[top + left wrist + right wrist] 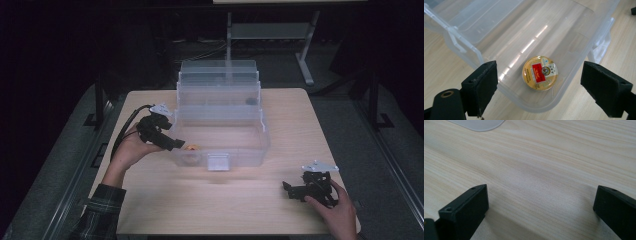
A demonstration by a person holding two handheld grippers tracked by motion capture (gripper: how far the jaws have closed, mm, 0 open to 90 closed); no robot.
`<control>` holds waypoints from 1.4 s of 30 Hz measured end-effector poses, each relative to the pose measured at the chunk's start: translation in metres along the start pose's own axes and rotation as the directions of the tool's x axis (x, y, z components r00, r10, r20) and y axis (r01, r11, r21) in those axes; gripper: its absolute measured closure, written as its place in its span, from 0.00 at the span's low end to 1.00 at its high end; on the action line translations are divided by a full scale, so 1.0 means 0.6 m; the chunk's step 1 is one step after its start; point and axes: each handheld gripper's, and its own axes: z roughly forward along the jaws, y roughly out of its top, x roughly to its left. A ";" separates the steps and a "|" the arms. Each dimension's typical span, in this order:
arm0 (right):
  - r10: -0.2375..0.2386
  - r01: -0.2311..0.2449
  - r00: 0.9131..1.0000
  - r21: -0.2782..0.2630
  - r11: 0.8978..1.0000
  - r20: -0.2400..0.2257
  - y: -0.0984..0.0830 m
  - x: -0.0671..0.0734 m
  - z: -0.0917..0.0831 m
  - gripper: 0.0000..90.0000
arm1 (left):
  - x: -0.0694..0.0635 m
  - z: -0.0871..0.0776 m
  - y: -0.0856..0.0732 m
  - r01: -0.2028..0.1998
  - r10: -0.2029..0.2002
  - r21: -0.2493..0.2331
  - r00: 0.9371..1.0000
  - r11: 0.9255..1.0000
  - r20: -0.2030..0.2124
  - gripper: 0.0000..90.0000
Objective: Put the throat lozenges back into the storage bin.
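A clear plastic storage box (220, 131) stands open in the middle of the table, its lid tipped up behind it. A small round gold tin with a red label (540, 73) lies flat on the box floor near the front left corner (191, 148). My left gripper (176, 144) hovers at that corner, just above the rim, open with nothing between its jaws (537, 90). My right gripper (291, 190) rests low over the bare wood at the table's front right, open and empty (541, 207).
The light wooden table (165, 200) ends close to my right hand. A dark small object (251, 101) sits at the back right inside the box. A white latch tab (218, 162) sticks out at the box front. A metal stand (270, 35) rises behind the table.
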 end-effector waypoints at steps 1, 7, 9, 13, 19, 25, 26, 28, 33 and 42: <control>0.000 0.000 1.000 0.000 1.000 0.000 0.000 0.000 0.000 0.00 | 0.000 -0.002 -0.003 0.002 -0.002 -0.002 1.000 1.000 -0.003 0.15; 0.000 0.000 1.000 0.000 1.000 0.000 0.000 0.000 0.000 0.00 | -0.001 -0.011 -0.021 0.022 -0.022 -0.004 1.000 1.000 -0.021 0.14; 0.001 -0.001 1.000 0.000 1.000 -0.001 0.000 0.000 0.000 0.00 | -0.001 -0.014 -0.026 0.025 -0.025 -0.007 1.000 1.000 -0.018 0.14; 0.003 -0.003 1.000 0.001 1.000 -0.001 0.000 0.000 0.000 0.00 | -0.003 -0.019 -0.038 0.035 -0.035 -0.010 0.999 0.999 -0.026 0.14; -0.001 0.001 1.000 -0.001 1.000 0.001 0.000 0.000 0.000 0.00 | -0.004 -0.029 -0.056 0.046 -0.046 -0.017 0.998 0.999 -0.040 0.13; 0.002 -0.002 1.000 0.001 1.000 -0.002 0.000 0.000 0.000 0.00 | -0.006 -0.036 -0.073 0.043 -0.044 -0.025 0.998 0.999 -0.050 0.14; 0.001 -0.001 1.000 0.000 1.000 -0.003 0.000 0.000 0.000 0.00 | -0.007 -0.036 -0.075 0.048 -0.050 -0.027 0.997 0.998 -0.051 0.14; -0.001 0.001 1.000 -0.001 1.000 -0.002 0.000 0.000 0.000 0.00 | -0.008 -0.037 -0.080 0.045 -0.046 -0.029 0.998 0.999 -0.053 0.14; -0.001 0.001 1.000 0.000 1.000 -0.001 0.000 0.000 0.000 0.00 | -0.012 -0.040 -0.096 0.050 -0.053 -0.037 0.996 0.998 -0.067 0.14; 0.000 0.000 1.000 0.000 1.000 0.000 0.000 0.000 0.000 0.00 | -0.017 -0.041 -0.126 0.060 -0.064 -0.049 0.994 0.997 -0.083 0.14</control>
